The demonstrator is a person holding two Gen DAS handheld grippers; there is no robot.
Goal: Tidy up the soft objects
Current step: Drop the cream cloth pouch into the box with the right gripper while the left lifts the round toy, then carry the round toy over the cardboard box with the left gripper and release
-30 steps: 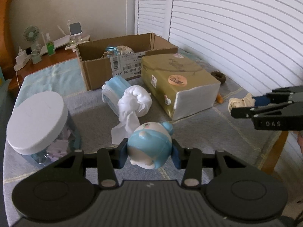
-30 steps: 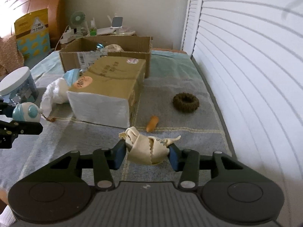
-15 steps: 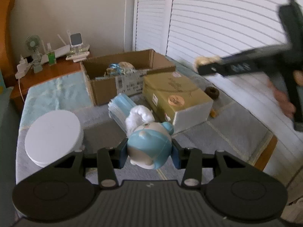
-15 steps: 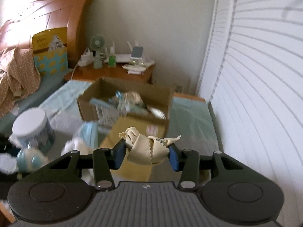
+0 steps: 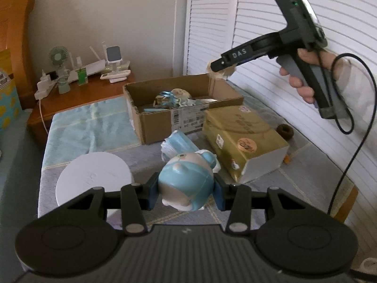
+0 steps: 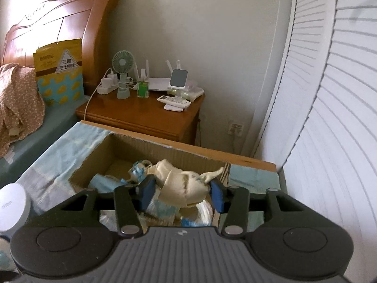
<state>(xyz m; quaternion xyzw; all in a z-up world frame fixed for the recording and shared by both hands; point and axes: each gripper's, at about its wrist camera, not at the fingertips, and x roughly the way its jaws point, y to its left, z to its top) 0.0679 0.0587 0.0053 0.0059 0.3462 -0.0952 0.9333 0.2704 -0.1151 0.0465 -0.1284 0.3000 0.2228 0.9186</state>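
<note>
Now right gripper hangs over open box, jaws just opening, pads parted from cream cloth between them; box directly below, so cloth drops straight in. Left gripper clamps blue doll, nearer, short of box, box lying ahead.

The white round-lidded jar left of the claw is cut off by the frame edge; the crumpled cream cloth between the pads hides the brown cardboard box's contents.
</note>
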